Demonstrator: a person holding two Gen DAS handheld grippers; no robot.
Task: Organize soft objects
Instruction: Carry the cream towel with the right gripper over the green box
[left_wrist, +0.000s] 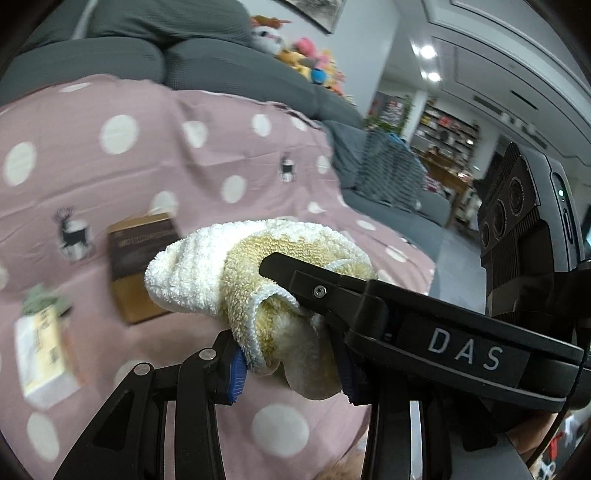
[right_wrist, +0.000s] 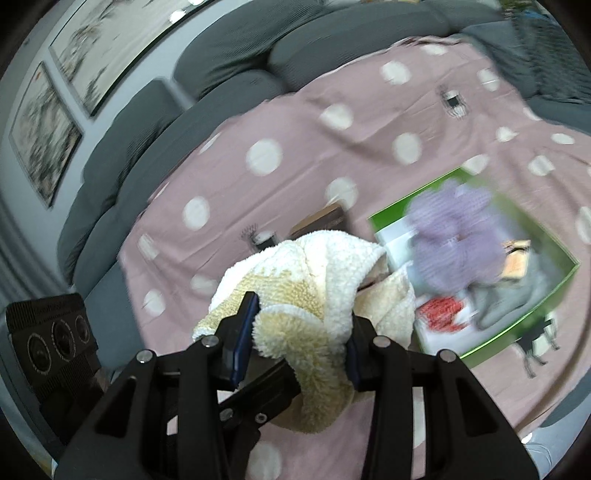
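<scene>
While both grippers' fingers pinch the fluffy towel, a brown box lies behind it.

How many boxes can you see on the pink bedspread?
3: a brown box and a pale box to the left of the towel, plus a green box; others may be hidden.

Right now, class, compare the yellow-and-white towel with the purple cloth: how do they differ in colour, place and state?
The yellow-and-white towel is cream and pale yellow; the purple cloth is lilac. The towel is lifted above the pink spotted sheet, pinched by both the left gripper and the right gripper; the purple cloth lies in the green box, ungripped. Both look like soft, fluffy, bunched fabric.
</scene>
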